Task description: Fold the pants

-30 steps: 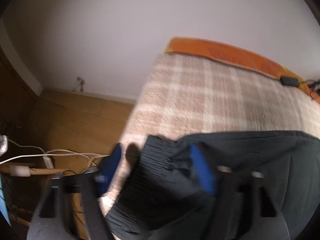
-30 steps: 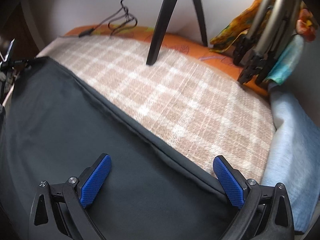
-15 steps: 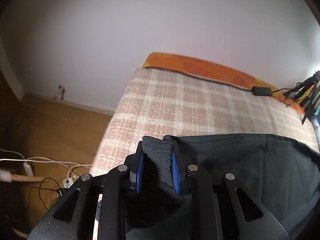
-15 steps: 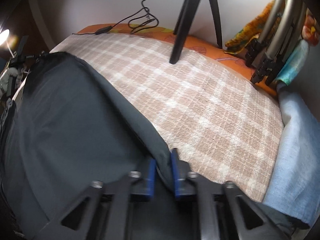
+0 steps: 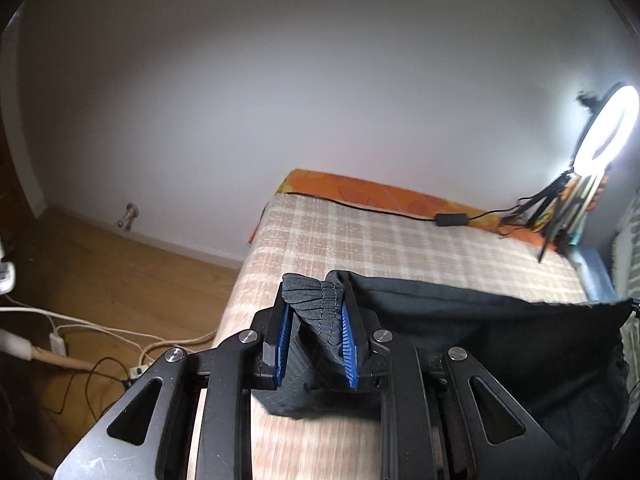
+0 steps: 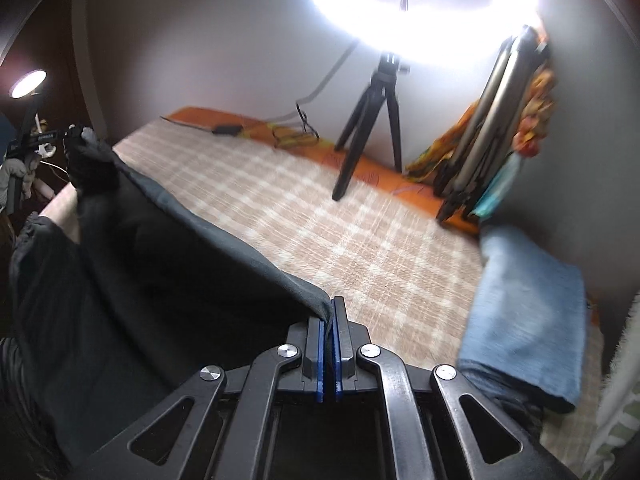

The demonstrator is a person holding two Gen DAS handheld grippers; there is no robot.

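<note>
Left gripper fingers clamped on ribbed waistband of black pants; right gripper fingers pinched together on pants edge. Pants stretched between grippers above plaid bed. Ring light beyond. No legible writing.

A bed with a checked beige blanket stands against a plain white wall, lit by a ring light on a tripod; cables trail across the wooden floor.
</note>
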